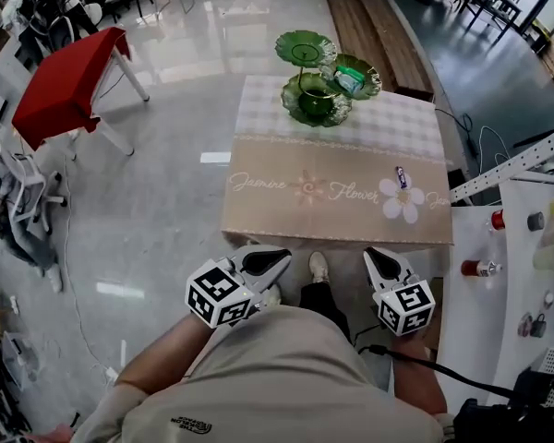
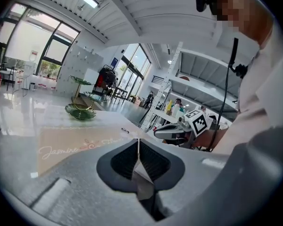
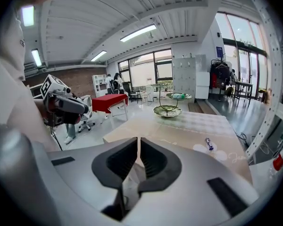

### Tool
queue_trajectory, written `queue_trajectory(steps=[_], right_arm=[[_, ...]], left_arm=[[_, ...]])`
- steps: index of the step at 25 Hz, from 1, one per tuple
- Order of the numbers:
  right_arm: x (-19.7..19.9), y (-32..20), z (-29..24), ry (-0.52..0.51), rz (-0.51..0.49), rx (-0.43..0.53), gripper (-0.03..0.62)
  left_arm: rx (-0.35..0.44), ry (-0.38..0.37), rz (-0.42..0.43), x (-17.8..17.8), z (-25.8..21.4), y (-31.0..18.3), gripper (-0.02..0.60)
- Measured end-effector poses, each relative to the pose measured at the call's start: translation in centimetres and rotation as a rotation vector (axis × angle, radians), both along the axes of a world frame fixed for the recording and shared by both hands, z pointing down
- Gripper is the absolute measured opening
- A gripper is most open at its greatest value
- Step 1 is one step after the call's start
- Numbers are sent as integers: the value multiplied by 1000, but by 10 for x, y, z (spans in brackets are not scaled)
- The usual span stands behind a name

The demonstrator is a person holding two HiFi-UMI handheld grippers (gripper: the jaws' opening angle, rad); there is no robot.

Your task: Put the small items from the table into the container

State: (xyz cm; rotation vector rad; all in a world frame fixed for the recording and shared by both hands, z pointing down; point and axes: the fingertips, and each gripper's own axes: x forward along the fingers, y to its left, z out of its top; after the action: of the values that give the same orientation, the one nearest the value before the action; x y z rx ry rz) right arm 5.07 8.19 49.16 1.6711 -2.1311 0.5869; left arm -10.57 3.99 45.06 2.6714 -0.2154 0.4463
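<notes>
I am viewing the table (image 1: pixel 286 215) from overhead; both gripper cameras are facing it low, all sharing the green stand (image 1: pixel 316 98).

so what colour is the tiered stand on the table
Green: the tiered stand has green dishes on a gold stem, clearest in the head view.

Small purple packet (image 1: pixel 401 176) lies on the tablecloth (image 1: pixel 286 215) — apart from green tiered dish (image 1: pixel 316 100).

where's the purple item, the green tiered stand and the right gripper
purple item (image 1: pixel 401 176): head view, its middle
green tiered stand (image 1: pixel 294 46): head view, bare part of the top dish
right gripper (image 1: pixel 378 256): head view, between its fingertips
</notes>
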Motion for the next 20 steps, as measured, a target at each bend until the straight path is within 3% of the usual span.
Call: queue_trajectory(steps=[11, 20], right_arm=[[5, 5, 8, 9, -10, 9, 31], [86, -25, 41, 62, 57, -28, 34]], left_arm=[[32, -33, 17, 9, 7, 5, 8], [6, -39, -33, 35, 4, -11, 8]])
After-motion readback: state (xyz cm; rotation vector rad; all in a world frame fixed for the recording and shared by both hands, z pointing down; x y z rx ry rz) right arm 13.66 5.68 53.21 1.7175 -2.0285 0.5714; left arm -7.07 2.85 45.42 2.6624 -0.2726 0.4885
